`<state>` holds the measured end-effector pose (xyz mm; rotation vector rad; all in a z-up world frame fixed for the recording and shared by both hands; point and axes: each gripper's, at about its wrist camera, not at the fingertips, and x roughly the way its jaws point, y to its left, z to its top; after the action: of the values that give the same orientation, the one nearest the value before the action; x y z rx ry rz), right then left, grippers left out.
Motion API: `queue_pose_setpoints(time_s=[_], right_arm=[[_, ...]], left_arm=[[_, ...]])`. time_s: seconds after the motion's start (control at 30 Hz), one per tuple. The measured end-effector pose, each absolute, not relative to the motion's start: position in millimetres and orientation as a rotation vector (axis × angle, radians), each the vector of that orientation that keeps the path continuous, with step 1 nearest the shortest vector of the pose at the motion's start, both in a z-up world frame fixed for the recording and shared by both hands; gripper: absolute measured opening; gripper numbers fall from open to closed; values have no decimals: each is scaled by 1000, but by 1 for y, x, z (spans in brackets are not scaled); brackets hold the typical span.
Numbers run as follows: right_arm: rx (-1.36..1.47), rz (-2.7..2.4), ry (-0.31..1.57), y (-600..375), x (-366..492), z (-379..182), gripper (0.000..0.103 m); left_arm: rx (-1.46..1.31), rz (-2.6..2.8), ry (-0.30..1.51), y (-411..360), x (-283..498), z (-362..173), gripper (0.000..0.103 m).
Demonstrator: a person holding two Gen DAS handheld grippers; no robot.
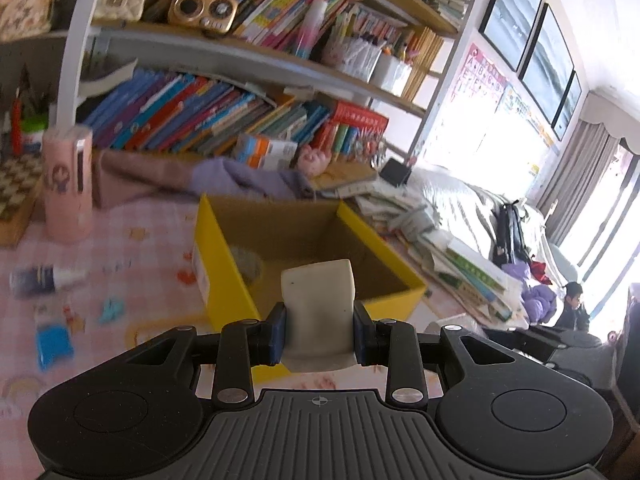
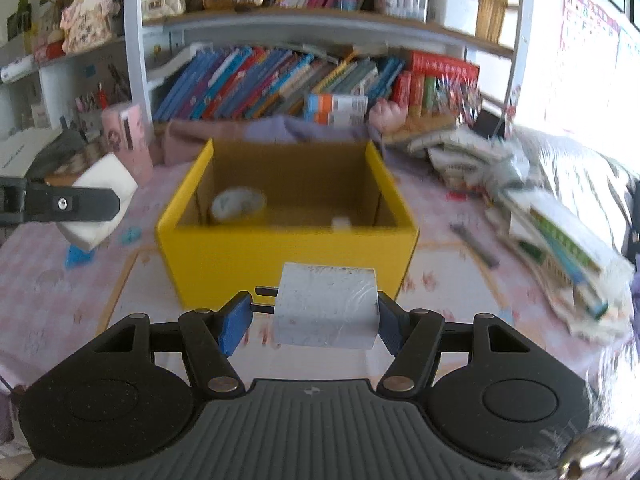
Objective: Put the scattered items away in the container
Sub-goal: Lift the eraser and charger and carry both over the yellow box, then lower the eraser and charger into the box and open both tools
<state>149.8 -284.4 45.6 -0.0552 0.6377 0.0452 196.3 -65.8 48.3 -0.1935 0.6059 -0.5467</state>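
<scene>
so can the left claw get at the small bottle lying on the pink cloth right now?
Probably not yet: the left claw is shut on a white eraser, so it's occupied. The way to the bottle looks clear otherwise.

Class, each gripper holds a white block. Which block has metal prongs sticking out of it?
The one in the right gripper: the plug adapter, two prongs at its left side. The left gripper holds a plain eraser.

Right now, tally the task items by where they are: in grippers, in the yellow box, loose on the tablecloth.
In grippers: 2 (white eraser, white charger plug)
In yellow box: 2 (tape roll, small white piece)
Loose: 3 (small bottle, blue block, blue clip)
Total: 7
</scene>
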Motion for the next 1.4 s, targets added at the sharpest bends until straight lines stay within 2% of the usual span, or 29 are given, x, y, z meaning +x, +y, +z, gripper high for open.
queue_pose_setpoints(time_s=[0.23, 0.6, 0.97, 1.4], right_arm=[[-99, 89, 581, -307, 198, 67, 63], [-147, 182, 584, -335, 259, 61, 63], [-253, 320, 638, -330, 312, 34, 63], [-350, 467, 800, -321, 358, -5, 63]], left_arm=[[-174, -524, 583, -85, 232, 59, 31], [-145, -438, 596, -122, 265, 51, 31], [-68, -359, 627, -153, 303, 35, 31], [28, -328, 777, -177, 330, -11, 31]])
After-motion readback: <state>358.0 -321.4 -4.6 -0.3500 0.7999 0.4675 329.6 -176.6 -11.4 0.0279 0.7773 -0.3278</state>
